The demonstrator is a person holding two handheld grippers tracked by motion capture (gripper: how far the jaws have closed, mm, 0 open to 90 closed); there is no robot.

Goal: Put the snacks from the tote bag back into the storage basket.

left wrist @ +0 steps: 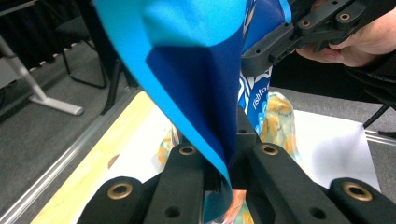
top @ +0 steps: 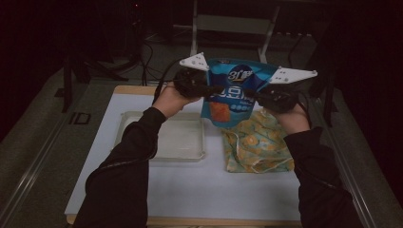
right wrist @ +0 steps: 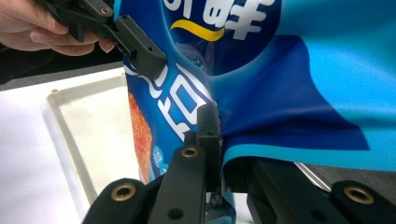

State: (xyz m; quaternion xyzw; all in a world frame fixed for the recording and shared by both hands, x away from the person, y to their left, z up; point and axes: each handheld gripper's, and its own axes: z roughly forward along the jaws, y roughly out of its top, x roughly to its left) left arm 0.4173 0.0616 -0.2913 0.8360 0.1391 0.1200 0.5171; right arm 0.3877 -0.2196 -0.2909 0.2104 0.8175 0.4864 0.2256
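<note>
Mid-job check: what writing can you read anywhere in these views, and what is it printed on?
"fish to": white letters running sideways on the blue snack bag, in the left gripper view; the word after it is cut off.
Large white characters on the bag's front: not Latin script, partly creased and covered by a tool, not readable with certainty.
Small white print beside the orange food picture on the bag: too blurred.
Patterned cloth and clear tray: no writing.
</note>
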